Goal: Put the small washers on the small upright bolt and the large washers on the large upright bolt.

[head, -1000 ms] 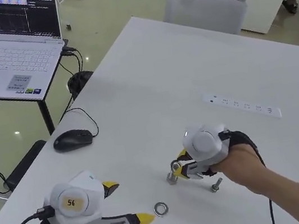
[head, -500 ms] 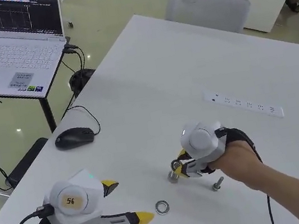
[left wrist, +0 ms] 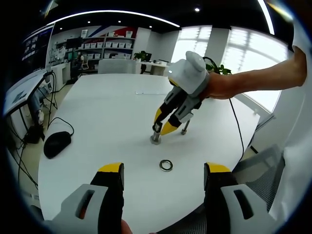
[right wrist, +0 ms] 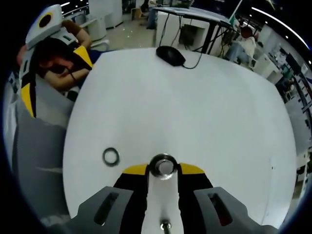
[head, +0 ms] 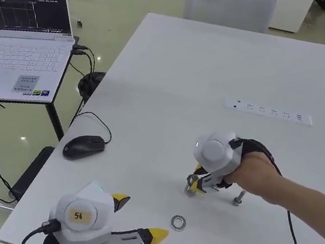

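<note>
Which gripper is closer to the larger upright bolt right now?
Right. The right gripper is at the larger upright bolt, its jaws flanking the bolt's top. The left gripper sits open, back near the table's front edge.

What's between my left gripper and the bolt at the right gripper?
One loose washer, lying flat on the bare table; the left gripper view shows it clearly.

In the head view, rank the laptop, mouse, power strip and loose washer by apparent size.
Largest: laptop.
Next: power strip and mouse; strip longer, mouse wider, so unranked.
Smallest: loose washer.
</note>
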### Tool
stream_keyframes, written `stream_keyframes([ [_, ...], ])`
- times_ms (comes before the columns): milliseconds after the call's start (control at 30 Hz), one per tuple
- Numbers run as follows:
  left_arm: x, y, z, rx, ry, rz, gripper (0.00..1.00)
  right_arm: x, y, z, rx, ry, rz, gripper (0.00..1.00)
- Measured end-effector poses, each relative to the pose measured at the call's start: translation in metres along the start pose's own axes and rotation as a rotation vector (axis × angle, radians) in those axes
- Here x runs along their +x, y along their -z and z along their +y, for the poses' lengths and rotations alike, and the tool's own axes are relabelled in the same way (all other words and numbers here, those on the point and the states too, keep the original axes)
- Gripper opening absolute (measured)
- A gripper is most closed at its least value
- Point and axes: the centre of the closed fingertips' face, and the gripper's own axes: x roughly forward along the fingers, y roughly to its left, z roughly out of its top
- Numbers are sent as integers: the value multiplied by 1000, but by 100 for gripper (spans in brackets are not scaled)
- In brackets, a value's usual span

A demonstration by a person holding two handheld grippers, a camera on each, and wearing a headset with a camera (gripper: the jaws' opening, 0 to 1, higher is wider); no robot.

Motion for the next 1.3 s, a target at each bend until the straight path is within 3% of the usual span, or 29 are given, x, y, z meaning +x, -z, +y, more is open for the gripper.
stream_keyframes([
  [333,0,2,3,-8,-5,0,66,19,9,2,22,-14,35,24],
  [600,-3,2,4,-9,-9,-2,66,24,12,4,35,-24,48,24],
  [700,-3,1,5,-10,-11,-3,66,20,13,5,14,-29,47,24],
  [800,-2,2,6,-9,-10,-3,66,14,9,6,73,-38,15,24],
  [933,-2,1,5,-5,-8,-2,66,3,13,6,77,-21,18,27],
  [1300,0,-2,1,10,-4,1,66,-14,24,28,51,-14,17,30],
])
